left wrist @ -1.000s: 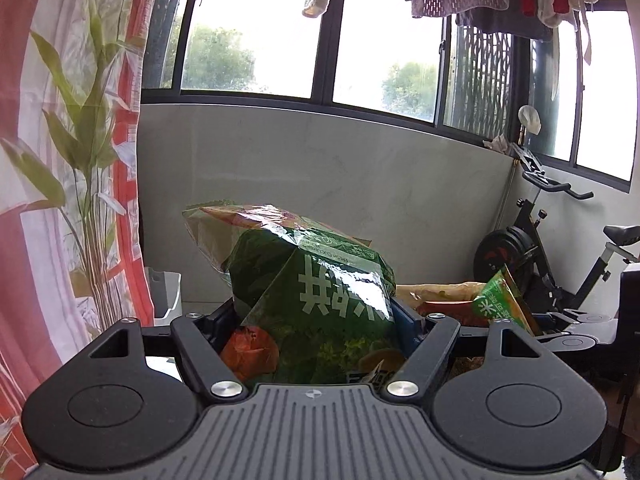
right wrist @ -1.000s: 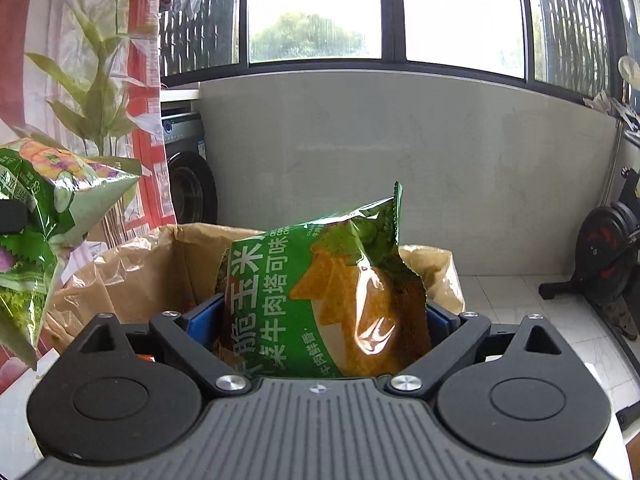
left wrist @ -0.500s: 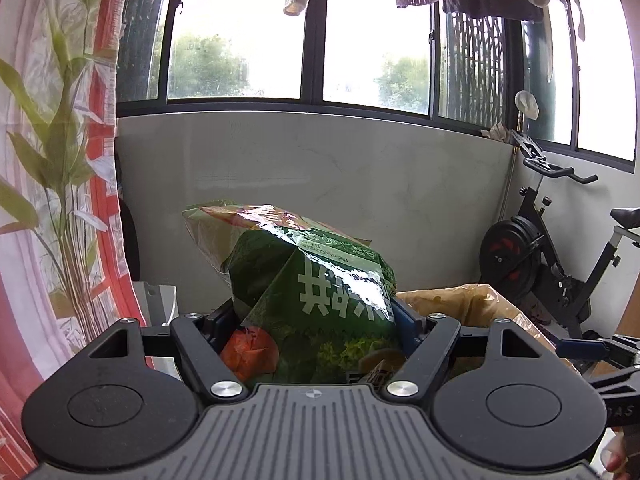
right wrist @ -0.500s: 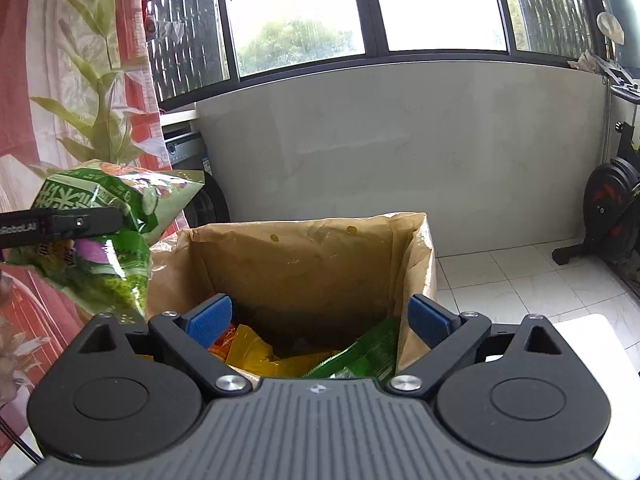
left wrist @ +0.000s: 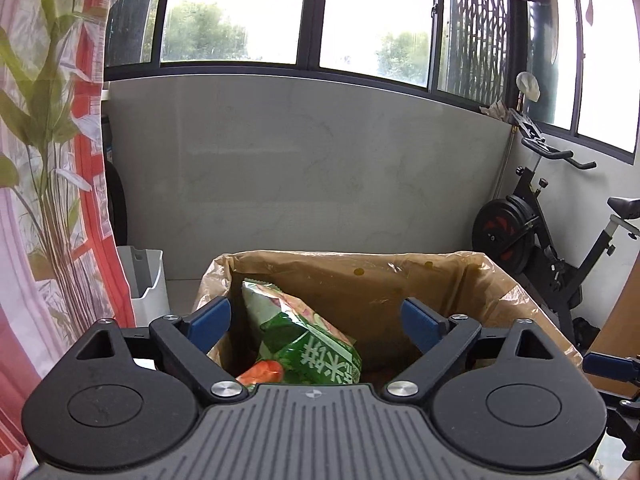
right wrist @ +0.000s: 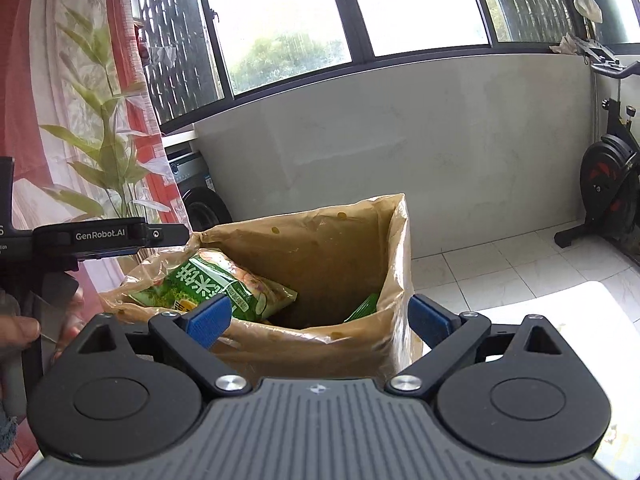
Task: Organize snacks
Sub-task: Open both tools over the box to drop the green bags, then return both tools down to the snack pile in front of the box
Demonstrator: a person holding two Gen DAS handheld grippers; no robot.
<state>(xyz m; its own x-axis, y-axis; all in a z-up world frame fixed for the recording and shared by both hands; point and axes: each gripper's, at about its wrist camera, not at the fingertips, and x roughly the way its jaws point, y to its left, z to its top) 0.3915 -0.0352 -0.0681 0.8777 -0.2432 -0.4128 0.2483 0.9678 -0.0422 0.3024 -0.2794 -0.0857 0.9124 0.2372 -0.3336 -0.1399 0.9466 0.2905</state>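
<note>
Brown lined box (left wrist: 500,280): green snack bag (left wrist: 304,344) inside, leaning left.

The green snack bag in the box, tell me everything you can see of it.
The green snack bag is a glossy, puffy plastic pack with white characters, vegetable pictures and a pale end. It lies tilted at the left side of the plastic-lined cardboard box, resting on the crumpled liner. The opening left claw no longer touches it. Other packets lie below.
</note>
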